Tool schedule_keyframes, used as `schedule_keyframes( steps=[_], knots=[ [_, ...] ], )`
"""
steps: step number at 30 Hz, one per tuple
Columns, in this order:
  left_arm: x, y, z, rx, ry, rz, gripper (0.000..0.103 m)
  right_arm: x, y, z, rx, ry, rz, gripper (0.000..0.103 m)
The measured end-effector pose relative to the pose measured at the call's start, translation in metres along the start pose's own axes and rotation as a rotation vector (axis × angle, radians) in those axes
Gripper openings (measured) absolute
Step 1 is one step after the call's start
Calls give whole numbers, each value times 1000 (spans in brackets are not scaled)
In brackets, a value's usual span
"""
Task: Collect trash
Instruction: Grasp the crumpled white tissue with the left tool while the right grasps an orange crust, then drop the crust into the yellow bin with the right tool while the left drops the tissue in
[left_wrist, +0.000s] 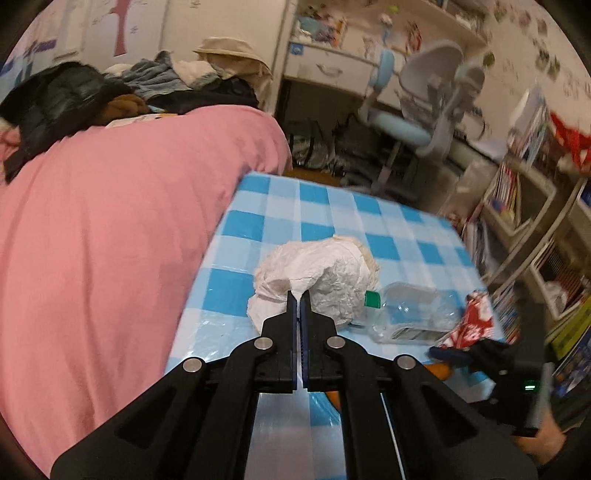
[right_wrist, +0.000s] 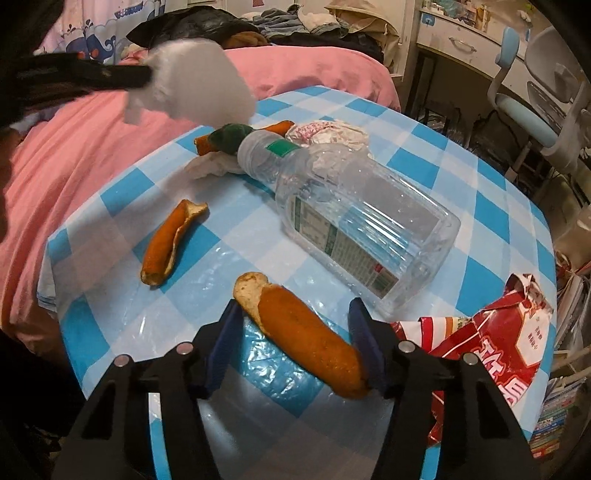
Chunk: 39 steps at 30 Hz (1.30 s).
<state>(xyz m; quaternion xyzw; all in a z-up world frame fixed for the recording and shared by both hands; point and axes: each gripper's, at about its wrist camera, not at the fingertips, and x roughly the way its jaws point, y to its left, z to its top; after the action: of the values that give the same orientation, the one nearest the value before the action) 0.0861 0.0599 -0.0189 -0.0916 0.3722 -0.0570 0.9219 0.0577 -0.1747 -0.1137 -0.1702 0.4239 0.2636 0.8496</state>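
Observation:
My left gripper (left_wrist: 299, 295) is shut on a crumpled white tissue (left_wrist: 314, 280) and holds it above the blue checked table (left_wrist: 332, 206); the tissue also shows blurred in the right wrist view (right_wrist: 195, 81). My right gripper (right_wrist: 295, 314) is open, its jaws on either side of an orange peel (right_wrist: 303, 332) lying on the table (right_wrist: 480, 206). A second peel (right_wrist: 166, 243) lies to the left, a third (right_wrist: 273, 129) at the far side. A clear plastic bottle (right_wrist: 362, 229) lies on its side mid-table. A red torn wrapper (right_wrist: 509, 339) lies at the right.
A crumpled paper wad (right_wrist: 328, 134) and a flat tissue (right_wrist: 214, 166) lie by the bottle's green cap. A pink bed (left_wrist: 110, 221) with piled clothes borders the table's left. A desk chair (left_wrist: 417, 122) and bookshelves (left_wrist: 517, 206) stand beyond and to the right.

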Motion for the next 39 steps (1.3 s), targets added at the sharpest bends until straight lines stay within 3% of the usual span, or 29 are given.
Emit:
schedule_keyframes(
  steps=[6, 8, 10, 19, 32, 39],
  knots=[
    [-36, 16, -15, -69, -29, -17, 2, 4, -1, 3, 5, -10, -21, 60],
    [-43, 14, -22, -66, -26, -16, 2, 3, -1, 3, 17, -12, -28, 54],
    [-47, 11, -28, -55, -22, -10, 2, 0, -4, 3, 48, -14, 0, 33],
    [-67, 2, -52, -35, -11, -14, 2, -22, -1, -2, 173, -58, 127, 20],
    [-103, 5, -77, -48, -35, -52, 2, -74, 15, -23, 342, -190, 339, 14],
    [-123, 1, -98, -31, -40, -69, 2, -93, 69, -63, 333, -164, 459, 14]
  ],
)
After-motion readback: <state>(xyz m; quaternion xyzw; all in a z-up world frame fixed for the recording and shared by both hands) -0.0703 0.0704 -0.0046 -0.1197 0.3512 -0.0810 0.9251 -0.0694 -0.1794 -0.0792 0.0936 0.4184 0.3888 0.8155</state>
